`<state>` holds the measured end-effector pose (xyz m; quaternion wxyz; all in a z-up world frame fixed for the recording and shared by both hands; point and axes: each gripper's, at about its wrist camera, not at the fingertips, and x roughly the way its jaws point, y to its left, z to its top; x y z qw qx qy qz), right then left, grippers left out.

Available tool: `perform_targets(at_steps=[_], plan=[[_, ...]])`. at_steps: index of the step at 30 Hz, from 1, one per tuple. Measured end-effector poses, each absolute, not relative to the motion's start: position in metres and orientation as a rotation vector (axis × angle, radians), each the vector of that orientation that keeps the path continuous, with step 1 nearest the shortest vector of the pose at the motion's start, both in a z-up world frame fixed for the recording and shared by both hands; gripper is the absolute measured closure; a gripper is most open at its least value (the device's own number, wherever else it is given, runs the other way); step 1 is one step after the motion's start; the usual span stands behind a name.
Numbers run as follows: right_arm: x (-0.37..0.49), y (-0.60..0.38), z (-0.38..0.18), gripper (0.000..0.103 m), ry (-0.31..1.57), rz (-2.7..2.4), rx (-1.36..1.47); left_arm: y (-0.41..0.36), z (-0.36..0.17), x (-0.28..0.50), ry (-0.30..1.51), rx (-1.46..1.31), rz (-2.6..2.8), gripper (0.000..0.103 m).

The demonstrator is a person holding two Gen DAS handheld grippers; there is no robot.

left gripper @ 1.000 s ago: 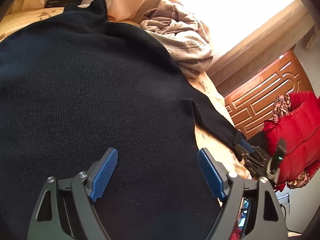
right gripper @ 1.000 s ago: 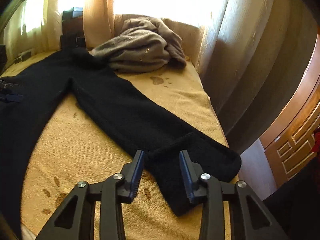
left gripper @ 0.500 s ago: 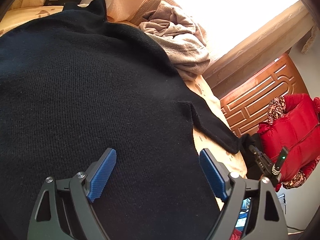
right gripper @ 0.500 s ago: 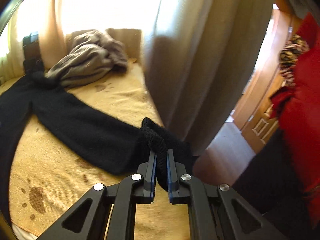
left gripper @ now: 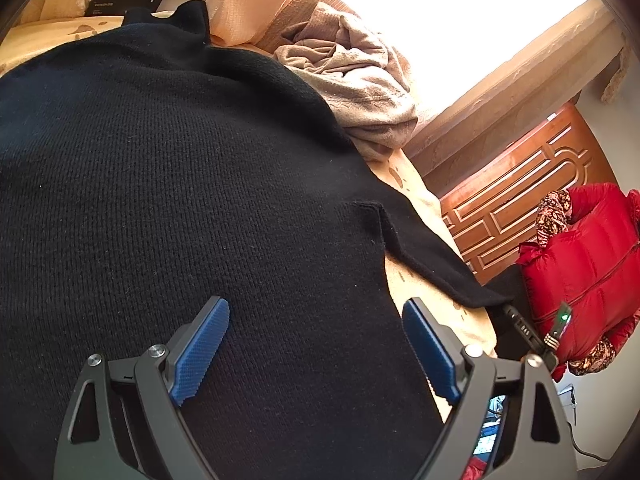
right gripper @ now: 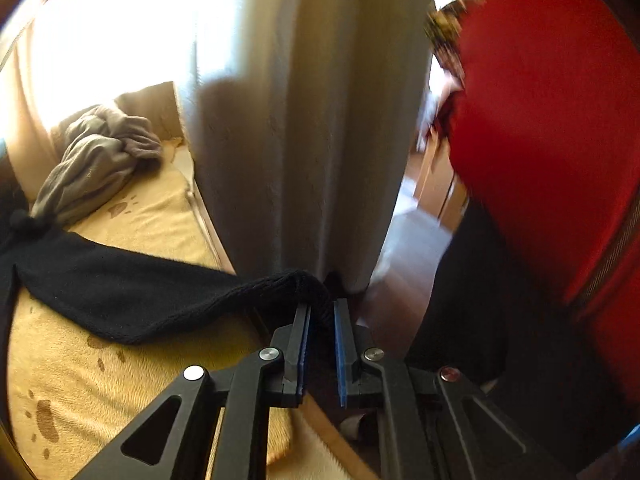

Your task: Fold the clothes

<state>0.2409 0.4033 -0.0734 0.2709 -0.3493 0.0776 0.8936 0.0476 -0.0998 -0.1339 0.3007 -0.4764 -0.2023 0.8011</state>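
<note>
Right gripper [right gripper: 321,316] pinches the black sweater's [left gripper: 180,184] cuff toward twelve o'clock, likely for folding; left gripper [left gripper: 316,344] hovers wide open, empty.

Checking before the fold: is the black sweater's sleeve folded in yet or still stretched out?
Stretched out: the sleeve runs sideways off the sweater, its cuff pinched by the right gripper.

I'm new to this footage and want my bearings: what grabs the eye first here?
A black sweater spread over the yellow bedcover fills the left wrist view, beneath the open left claw. The right claw pinches its sleeve cuff at the bed's edge, beside a red jacket.
</note>
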Motion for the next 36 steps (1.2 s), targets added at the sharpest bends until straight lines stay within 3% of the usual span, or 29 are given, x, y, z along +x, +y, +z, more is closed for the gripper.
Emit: perform_targets(at_steps=[2, 4, 6, 21, 36], plan=[[0.249, 0.406, -0.074, 0.085, 0.29, 2.418, -0.93, -0.099, -0.134, 0.048, -0.533, -1.264, 2.126, 0.012], [0.257, 0.409, -0.075, 0.066, 0.372, 2.428, -0.919, -0.099, -0.134, 0.048, -0.53, -1.262, 2.127, 0.011], [0.265, 0.412, -0.076, 0.021, 0.454, 2.435, -0.907, -0.098, -0.134, 0.049, -0.529, -1.258, 2.128, 0.009], [0.242, 0.456, -0.101, 0.02, 1.135, 2.347, -1.124, -0.1, -0.136, 0.052, -0.534, -1.187, 2.104, 0.004], [0.214, 0.495, -0.146, 0.019, 1.494, 2.157, -1.213, -0.098, -0.137, 0.055, -0.508, -1.138, 2.105, 0.001]])
